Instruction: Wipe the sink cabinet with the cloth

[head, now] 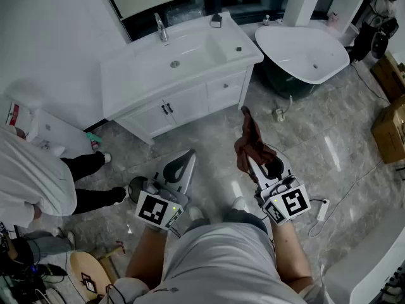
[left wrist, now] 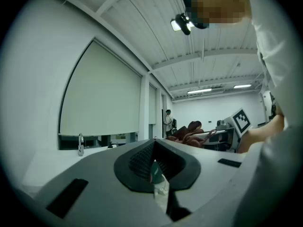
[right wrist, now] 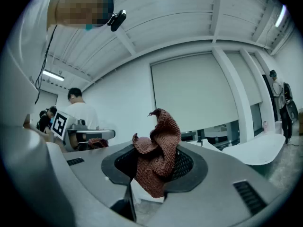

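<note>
The white sink cabinet (head: 183,103) stands ahead against the wall, with a basin (head: 190,50) and a chrome faucet (head: 162,27) on top. My right gripper (head: 252,160) is shut on a reddish-brown cloth (head: 252,141), which sticks up past the jaw tips and points toward the cabinet. In the right gripper view the knitted cloth (right wrist: 158,150) bunches up between the jaws of that gripper (right wrist: 154,171). My left gripper (head: 189,153) hangs shut and holds nothing, level with the right one. Both are over the floor, well short of the cabinet doors. The left gripper view shows its jaws (left wrist: 154,150) together and the cloth (left wrist: 189,132) off to the right.
A white bathtub (head: 304,52) stands right of the cabinet. Cardboard boxes (head: 389,116) sit at the far right. A person in white (head: 31,176) crouches at the left beside a white box (head: 54,132). A power strip (head: 323,209) and cable lie on the marble floor.
</note>
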### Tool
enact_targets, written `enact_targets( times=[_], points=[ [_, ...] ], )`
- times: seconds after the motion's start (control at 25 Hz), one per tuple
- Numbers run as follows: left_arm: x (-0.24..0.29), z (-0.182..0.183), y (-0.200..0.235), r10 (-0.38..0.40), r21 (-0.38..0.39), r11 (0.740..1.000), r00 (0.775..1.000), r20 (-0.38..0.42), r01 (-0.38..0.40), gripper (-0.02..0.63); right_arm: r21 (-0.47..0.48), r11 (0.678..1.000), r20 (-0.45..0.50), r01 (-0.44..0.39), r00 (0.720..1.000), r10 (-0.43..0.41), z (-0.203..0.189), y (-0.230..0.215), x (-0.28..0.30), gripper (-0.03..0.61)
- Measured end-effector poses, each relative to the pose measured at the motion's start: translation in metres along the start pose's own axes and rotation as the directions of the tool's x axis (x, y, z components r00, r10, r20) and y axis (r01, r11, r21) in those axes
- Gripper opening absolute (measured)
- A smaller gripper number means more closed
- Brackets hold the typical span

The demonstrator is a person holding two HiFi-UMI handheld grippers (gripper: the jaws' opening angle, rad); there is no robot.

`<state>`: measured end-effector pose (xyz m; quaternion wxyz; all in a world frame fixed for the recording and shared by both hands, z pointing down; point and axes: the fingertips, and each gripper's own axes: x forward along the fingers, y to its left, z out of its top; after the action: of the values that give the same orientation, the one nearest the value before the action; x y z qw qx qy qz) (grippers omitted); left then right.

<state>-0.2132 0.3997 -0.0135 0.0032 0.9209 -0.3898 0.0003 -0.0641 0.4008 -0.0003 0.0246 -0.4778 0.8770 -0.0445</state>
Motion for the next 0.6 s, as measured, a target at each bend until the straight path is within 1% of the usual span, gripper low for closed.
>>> enact_targets(
  times=[0.2, 0.32, 0.44, 0.52, 0.6],
  points=[
    [0.019, -0.002, -0.008, 0.013, -0.012, 1.000, 1.000, 0.004, -0.012, 0.011, 0.013, 1.000, 0.003, -0.008, 1.000, 0.008, -0.002, -0.020, -0.005, 0.155],
    [0.035, -0.004, -0.017, 0.011, -0.052, 0.999, 1.000, -0.001, -0.011, 0.011, 0.028, 1.000, 0.000, -0.014, 1.000, 0.014, -0.002, -0.037, -0.010, 0.155],
    [0.052, -0.005, -0.028, 0.022, -0.085, 0.996, 1.000, 0.008, -0.022, 0.011, 0.078, 0.997, 0.015, -0.023, 1.000, 0.022, -0.001, -0.060, -0.018, 0.155],
    [0.061, -0.007, -0.037, 0.031, -0.079, 0.996, 0.999, 0.008, -0.030, 0.011, 0.094, 0.995, 0.019, -0.035, 0.999, 0.033, -0.001, -0.072, -0.024, 0.155],
    [0.068, -0.010, -0.047, 0.032, -0.056, 0.998, 0.999, 0.004, -0.031, 0.011, 0.084, 0.996, 0.011, -0.040, 0.999, 0.039, -0.003, -0.082, -0.028, 0.155]
  ],
)
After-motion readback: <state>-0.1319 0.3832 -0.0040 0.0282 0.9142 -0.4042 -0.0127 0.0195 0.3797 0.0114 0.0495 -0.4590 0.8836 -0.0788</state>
